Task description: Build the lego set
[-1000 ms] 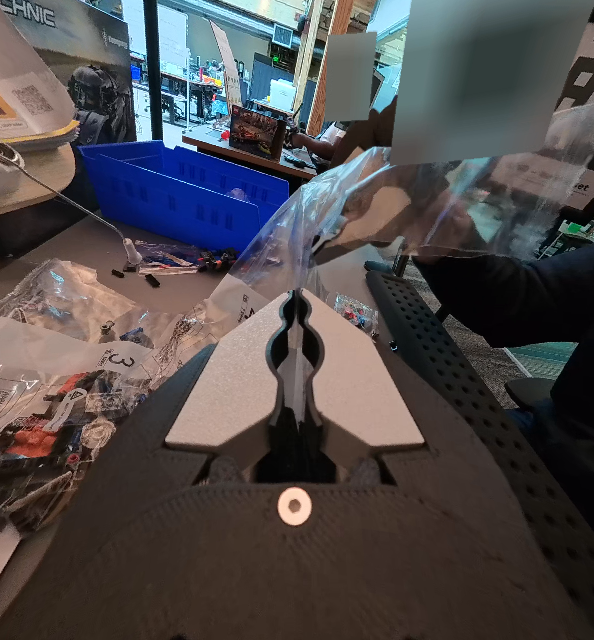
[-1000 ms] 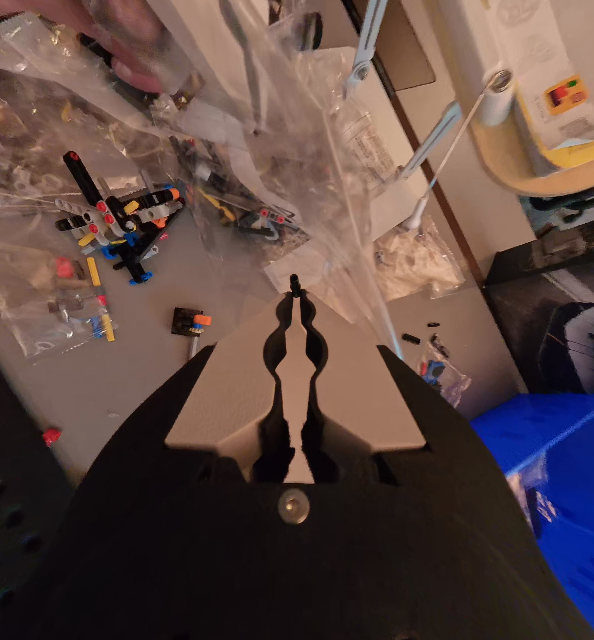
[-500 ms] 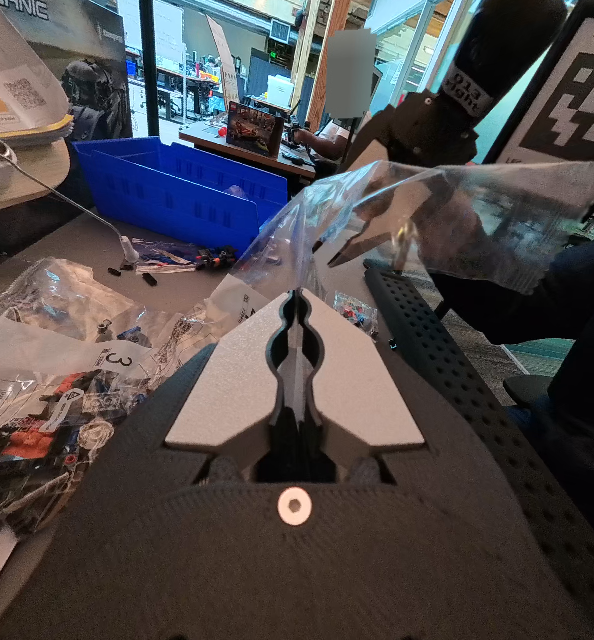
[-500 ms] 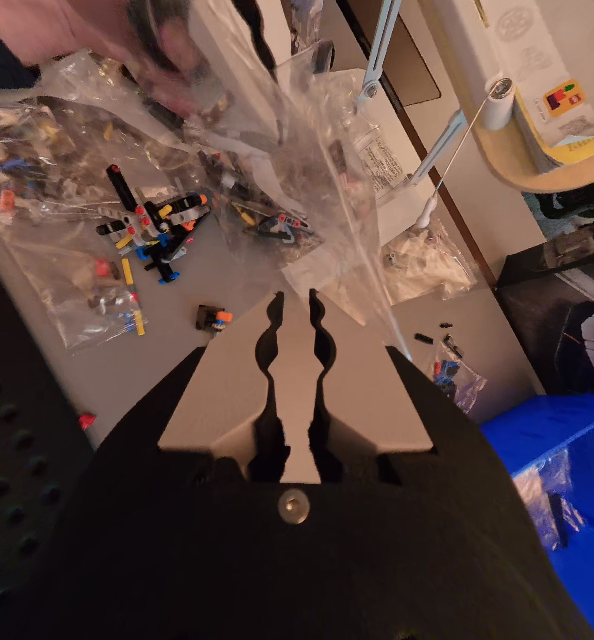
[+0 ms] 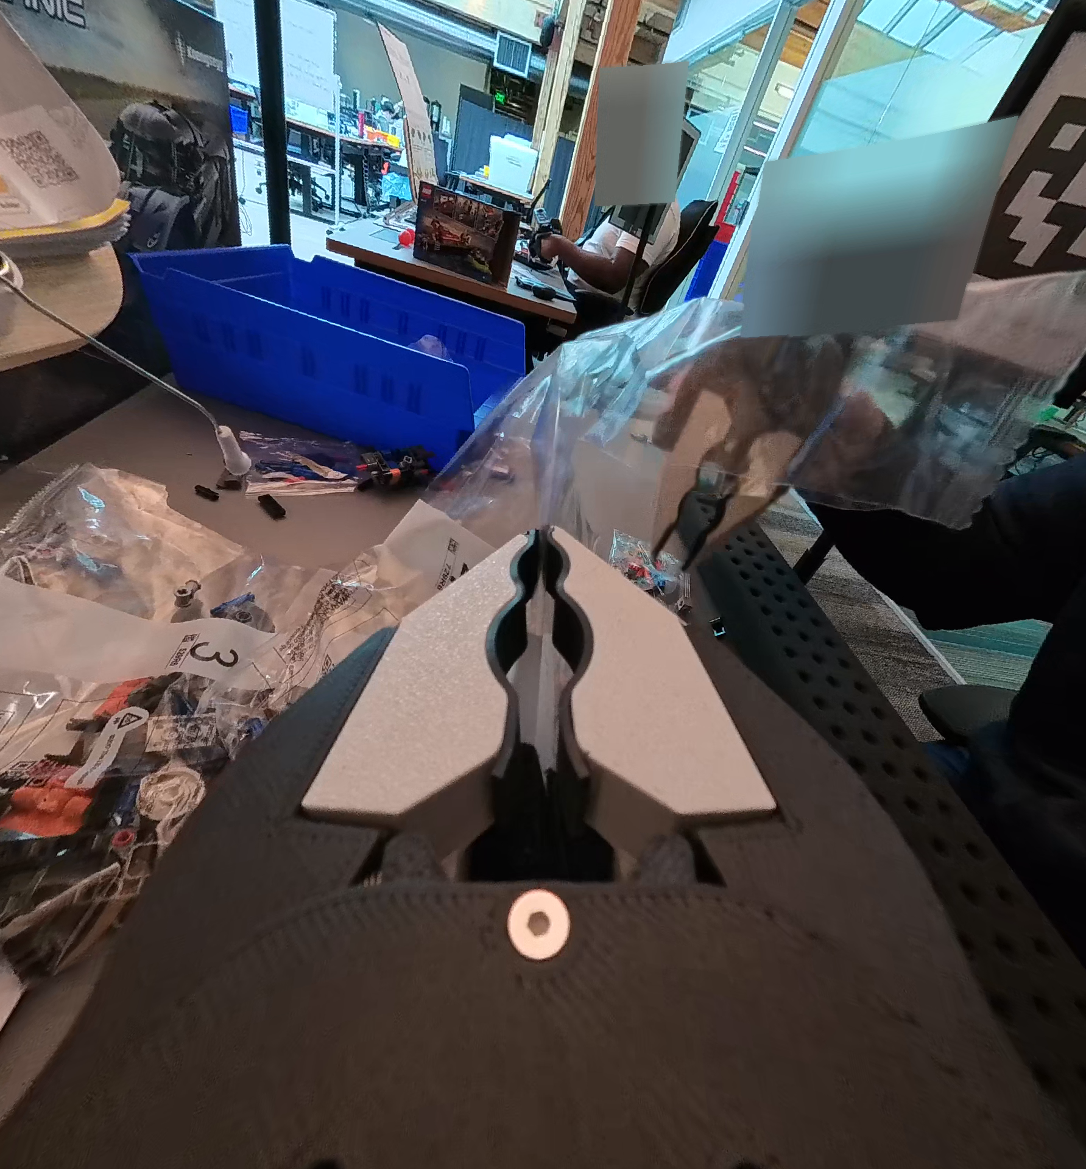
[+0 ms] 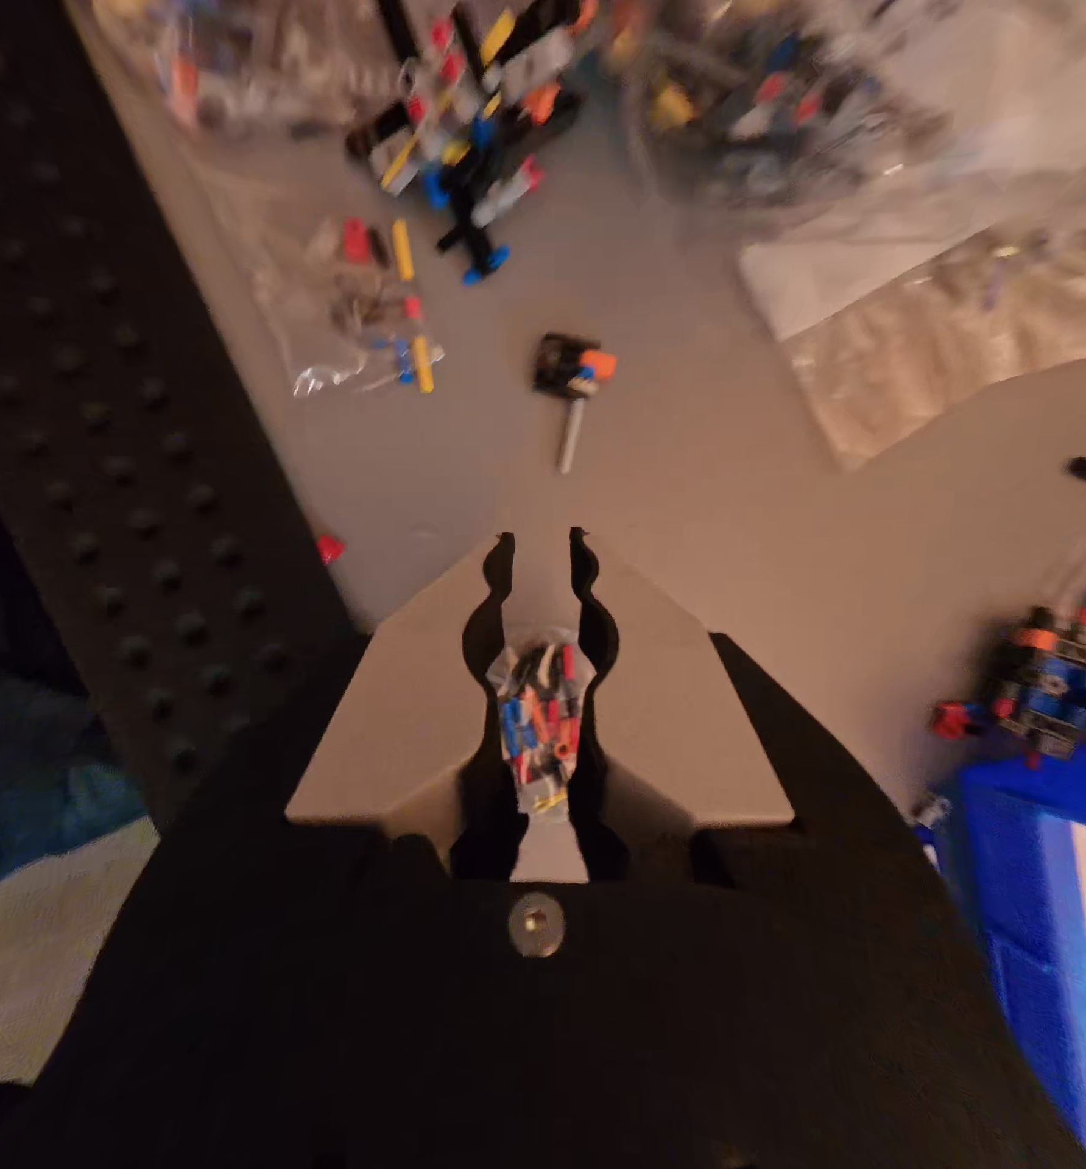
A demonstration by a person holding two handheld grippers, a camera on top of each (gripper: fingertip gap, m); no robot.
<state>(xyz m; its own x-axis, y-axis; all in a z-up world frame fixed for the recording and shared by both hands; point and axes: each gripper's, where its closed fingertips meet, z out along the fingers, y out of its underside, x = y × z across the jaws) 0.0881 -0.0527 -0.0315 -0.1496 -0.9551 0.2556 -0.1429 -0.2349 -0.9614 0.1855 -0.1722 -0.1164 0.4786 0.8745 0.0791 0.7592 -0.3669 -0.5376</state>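
Across our cluttered tabletop (image 6: 686,455), left tongs (image 5: 541,538) pinch the clear bag (image 5: 749,417) thinly while right tongs (image 6: 541,536) gape empty, so it may slip and scatter pieces.

I count two grippers, the left gripper (image 5: 539,536) and the right gripper (image 6: 543,534). One empty clear bag (image 5: 844,392) is up in the air. One blue bin (image 5: 337,373) stands at the far edge of the bench (image 5: 148,443). On the bench lie at least four bags of parts (image 5: 116,727), and three small black pins (image 5: 271,504) near the bin. The right wrist view shows one partly built model (image 6: 458,145), one small black and orange block (image 6: 575,367) with one grey rod, and one single red piece (image 6: 329,549) by the bench edge.
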